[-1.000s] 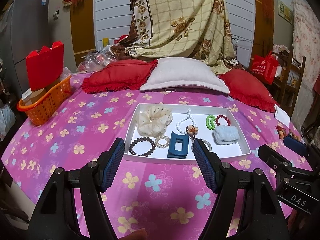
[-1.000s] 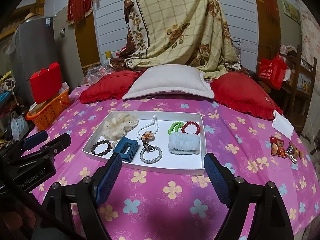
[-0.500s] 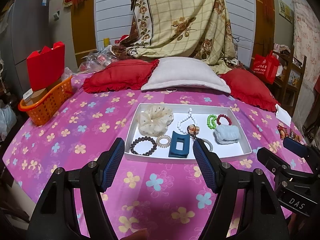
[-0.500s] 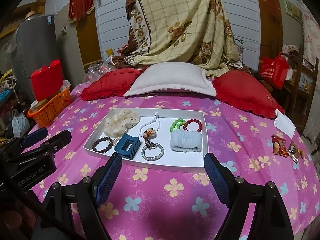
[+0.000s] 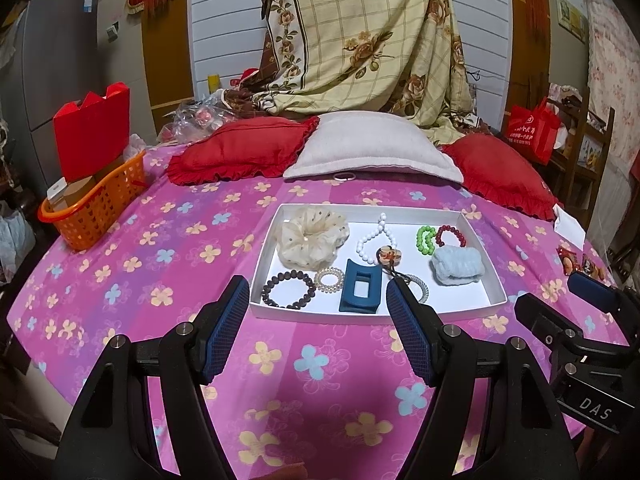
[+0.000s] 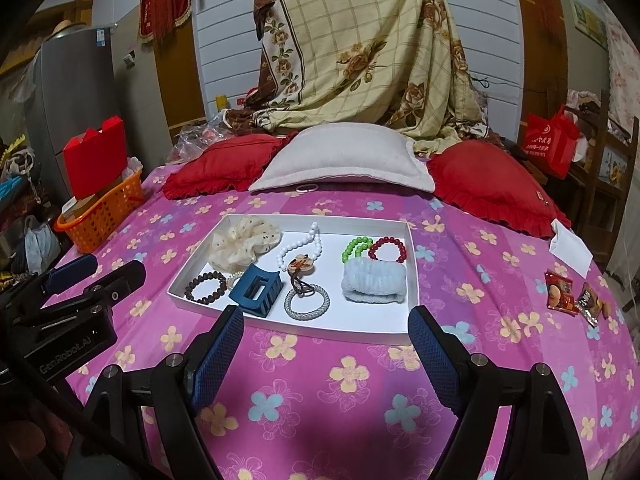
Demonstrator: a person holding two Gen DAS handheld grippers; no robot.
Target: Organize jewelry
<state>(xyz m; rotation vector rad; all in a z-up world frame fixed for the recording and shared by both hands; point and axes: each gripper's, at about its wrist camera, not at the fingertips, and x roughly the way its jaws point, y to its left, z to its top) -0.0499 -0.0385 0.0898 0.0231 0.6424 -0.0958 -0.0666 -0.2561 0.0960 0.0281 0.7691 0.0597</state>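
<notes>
Your left gripper [image 5: 316, 322] and right gripper [image 6: 324, 350] both spread, empty; you've eased back slightly from white tray [image 6: 320, 330]; jewelry inside unmoved, already gathered.

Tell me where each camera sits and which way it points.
Left wrist: on the left tongs, facing forward over the bed at the white tray; its open fingers frame the view, the right tongs at right edge.
Right wrist: on the right tongs, same heading from further right; left tongs at left edge.
Shared: tray, blue hair claw, pillows.
</notes>
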